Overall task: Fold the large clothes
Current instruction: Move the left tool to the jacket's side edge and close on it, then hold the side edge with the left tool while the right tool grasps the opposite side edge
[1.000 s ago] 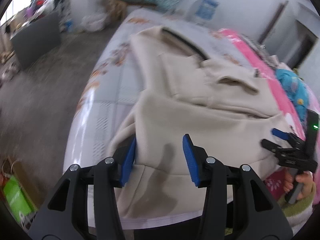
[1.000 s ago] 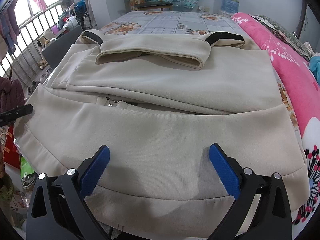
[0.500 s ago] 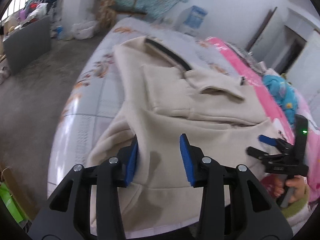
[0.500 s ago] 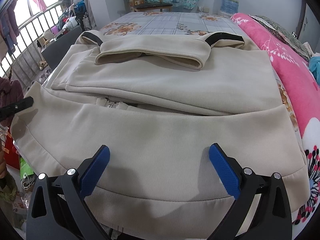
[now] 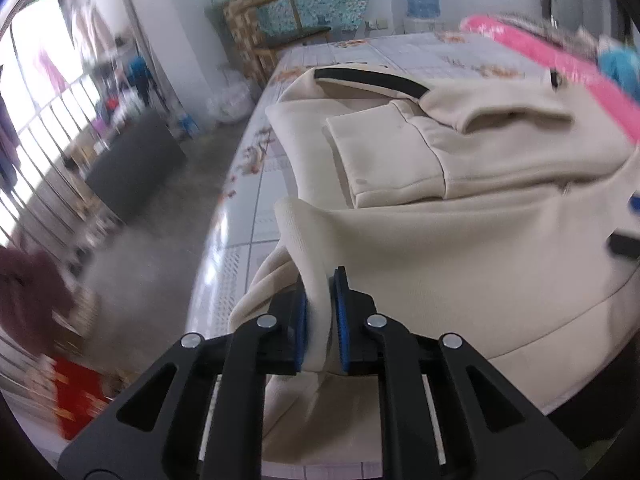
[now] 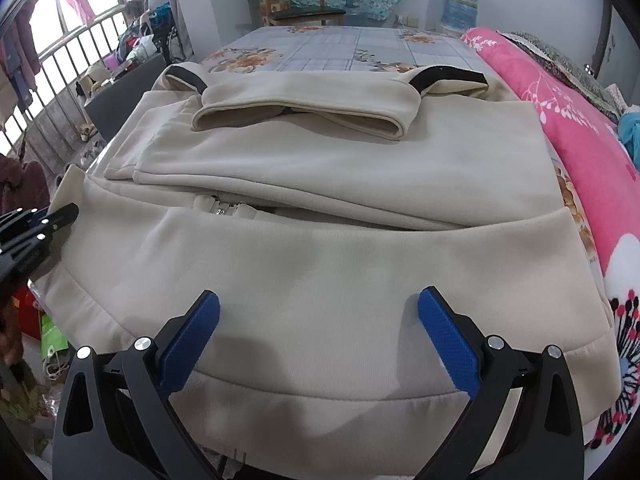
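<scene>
A big bed [image 6: 320, 46] holds everything. Its sheet is pale with squares and orange flowers. A cream jacket [image 6: 340, 248] lies flat on the bed, spread wide, and its bottom edge hangs over the near side. A pink blanket [image 6: 580, 128] with white flowers lies along the bed's right side, beside the jacket.

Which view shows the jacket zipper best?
Right wrist: the zipper sits centred and sharp between the folded layers of the beige jacket. Left wrist shows only a blurred bit of it near the right edge.
</scene>
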Available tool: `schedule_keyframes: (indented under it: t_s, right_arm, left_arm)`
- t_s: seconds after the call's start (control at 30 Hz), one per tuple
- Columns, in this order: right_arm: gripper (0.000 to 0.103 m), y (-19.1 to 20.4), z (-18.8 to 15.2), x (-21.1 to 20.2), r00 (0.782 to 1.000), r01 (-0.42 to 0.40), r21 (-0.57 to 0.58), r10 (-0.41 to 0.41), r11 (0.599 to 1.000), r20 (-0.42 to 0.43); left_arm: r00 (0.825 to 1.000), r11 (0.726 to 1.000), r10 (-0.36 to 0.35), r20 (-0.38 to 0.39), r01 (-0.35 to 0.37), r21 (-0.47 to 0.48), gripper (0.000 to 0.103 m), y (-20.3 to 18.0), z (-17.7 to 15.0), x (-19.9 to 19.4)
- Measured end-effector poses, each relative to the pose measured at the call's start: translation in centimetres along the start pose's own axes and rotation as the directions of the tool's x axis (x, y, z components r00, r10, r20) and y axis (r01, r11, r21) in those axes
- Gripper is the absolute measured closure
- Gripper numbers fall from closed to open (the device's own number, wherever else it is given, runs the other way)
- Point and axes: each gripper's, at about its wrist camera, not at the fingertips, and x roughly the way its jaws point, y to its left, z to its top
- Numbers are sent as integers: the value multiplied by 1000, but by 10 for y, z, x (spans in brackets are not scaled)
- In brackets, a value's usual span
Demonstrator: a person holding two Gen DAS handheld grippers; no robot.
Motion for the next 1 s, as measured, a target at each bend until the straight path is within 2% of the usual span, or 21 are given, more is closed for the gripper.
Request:
schedule_keyframes:
  t_s: [0.07, 0.17, 0.27, 0.37, 0.5, 0.6, 0.7, 0.83, 1.0]
  right_arm:
    - [6, -9, -3, -7, 1000, -1, 26, 1, 1000, 16]
    - [6, -28, -10, -23, 998, -16, 72, 12, 997, 54]
    - [13, -60, -16, -48, 993, -7, 135, -9, 991, 117]
    - [22, -100, -18, -70, 981, 64, 221, -103, 973, 166]
    - [37, -140, -20, -77, 978, 63, 333, -126, 941, 169]
    - [44, -150, -14, -70, 980, 64, 341, -123, 938, 154]
    - [56, -152, -7, -60, 985, 21, 345, -78, 938, 153]
    - [62, -153, -2, -45, 990, -4, 345, -46, 939, 137]
    - [68, -148, -6, -38, 993, 40, 317, -74, 948, 96]
  left_arm:
    - [999, 999, 44, 9, -44, 32, 92, -7, -1, 0]
    - [998, 996, 68, 16, -69, 49, 92, -10, -4, 0]
    - [998, 996, 68, 19, -69, 56, 92, -10, -5, -1]
    - [998, 997, 60, 16, -61, 53, 92, -8, -5, 0]
    - [998, 997, 60, 13, -60, 45, 92, -9, -4, 1]
    - [998, 998, 58, 9, -58, 39, 92, -10, -4, 1]
    - [998, 998, 55, 6, -55, 37, 92, -10, -4, 2]
    - [998, 997, 59, 6, -59, 42, 92, -11, -5, 2]
    - [998, 997, 64, 4, -64, 50, 92, -12, -4, 2]
